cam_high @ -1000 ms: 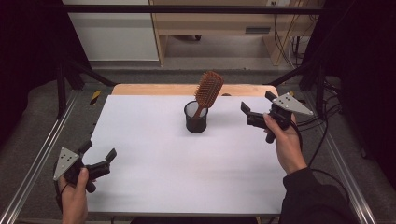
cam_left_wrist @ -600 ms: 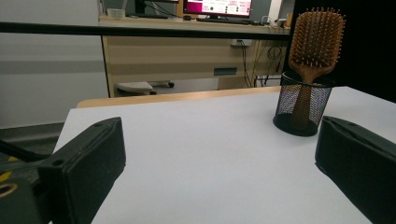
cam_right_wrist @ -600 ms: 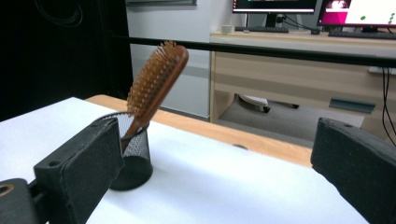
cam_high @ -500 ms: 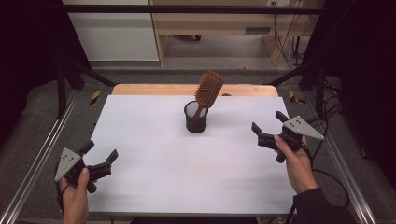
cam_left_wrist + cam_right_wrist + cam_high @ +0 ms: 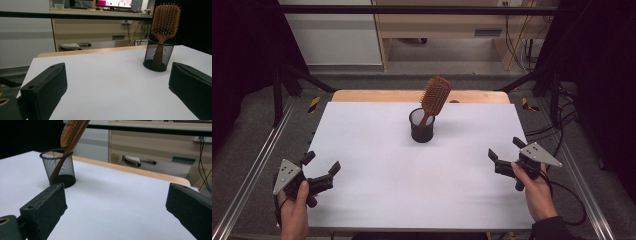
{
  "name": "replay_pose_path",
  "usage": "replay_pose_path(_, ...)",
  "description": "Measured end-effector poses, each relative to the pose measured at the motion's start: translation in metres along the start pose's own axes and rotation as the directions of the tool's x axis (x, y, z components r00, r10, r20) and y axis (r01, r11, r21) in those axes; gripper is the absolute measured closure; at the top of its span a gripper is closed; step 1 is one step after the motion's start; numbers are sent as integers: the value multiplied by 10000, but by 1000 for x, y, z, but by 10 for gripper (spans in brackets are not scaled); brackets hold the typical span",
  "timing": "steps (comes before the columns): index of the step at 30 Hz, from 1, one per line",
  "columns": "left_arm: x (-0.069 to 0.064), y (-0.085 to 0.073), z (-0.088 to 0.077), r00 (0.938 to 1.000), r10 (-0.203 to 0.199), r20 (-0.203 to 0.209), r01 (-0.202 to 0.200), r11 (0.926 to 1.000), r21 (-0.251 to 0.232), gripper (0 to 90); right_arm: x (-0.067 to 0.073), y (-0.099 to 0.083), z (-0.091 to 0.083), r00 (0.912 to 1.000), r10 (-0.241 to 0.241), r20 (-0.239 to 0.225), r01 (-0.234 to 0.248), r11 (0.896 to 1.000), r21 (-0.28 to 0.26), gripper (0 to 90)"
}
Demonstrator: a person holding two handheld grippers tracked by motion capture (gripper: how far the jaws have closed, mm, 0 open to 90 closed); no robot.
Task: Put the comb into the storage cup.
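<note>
Centrally, toward the far part of the white surface [image 5: 377, 165], stands a black wire-mesh cylindrical cup [image 5: 422, 126] with a brown wooden paddle hairbrush [image 5: 434, 97] in it, handle down, head leaning toward the right and far side. Left gripper [image 5: 319, 170] sits at the near left corner, held by the person's left hand [image 5: 294, 212]; right gripper [image 5: 503, 156] sits at the near right edge in the right hand [image 5: 536, 192]. Both are well apart from the cup, jaws apart and empty on each.

High view gives the layout: grey three-cornered plates on both grippers, a wooden strip [image 5: 362, 96] along the far edge of the surface, metal rails at the sides.

Left gripper view adds detail: bristle side of the hairbrush [image 5: 166, 18] faces this camera, the handle shows through the mesh of the cup [image 5: 158, 57], and a lit monitor [image 5: 113, 3] sits on a desk behind.

Right gripper view shows the hairbrush [image 5: 72, 132] edge-on, its handle slanting from the base of the cup [image 5: 60, 168] up past the rim, bristles facing away to the left; cables [image 5: 203, 165] hang at the right.
</note>
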State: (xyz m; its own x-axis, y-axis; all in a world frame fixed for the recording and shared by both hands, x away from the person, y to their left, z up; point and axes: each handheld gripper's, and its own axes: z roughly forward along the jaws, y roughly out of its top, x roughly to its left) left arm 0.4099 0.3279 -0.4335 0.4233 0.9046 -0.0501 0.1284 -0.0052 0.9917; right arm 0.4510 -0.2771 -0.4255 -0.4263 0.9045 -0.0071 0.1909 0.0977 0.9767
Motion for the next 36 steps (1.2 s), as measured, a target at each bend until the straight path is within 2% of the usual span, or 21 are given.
replay_pose_path(7, -3, 0, 0, 9998, 165, 54, -165, 9999, -28, 19, 3, -15, -6, 9998, 97, -148, -94, 9998, 172, 31)
replay_pose_path(11, -6, 0, 2, 9993, 192, 313, -192, 9998, -9, 19, 8, -21, -7, 9995, 217, -237, -213, 9996, 176, 31)
replay_pose_path(23, -14, -1, 5, 9975, 434, 554, -438, 9990, 48, 19, 20, -31, -7, 9981, 186, -590, -185, 9998, 21, 35)
replay_pose_path(30, -17, 0, 6, 9962, 413, 772, -408, 9991, -83, 19, 27, -33, -4, 9954, 250, -922, -255, 9997, -40, 36)
replay_pose_path(34, -20, 0, 6, 9949, 445, 902, -435, 9990, -133, 19, 32, -35, -1, 9929, 131, -1186, -120, 9999, 101, 35)
replay_pose_path(36, -21, 1, 6, 9942, 341, 1018, -322, 9993, -204, 19, 35, -36, 1, 9913, 34, -1314, -15, 9999, 147, 35)
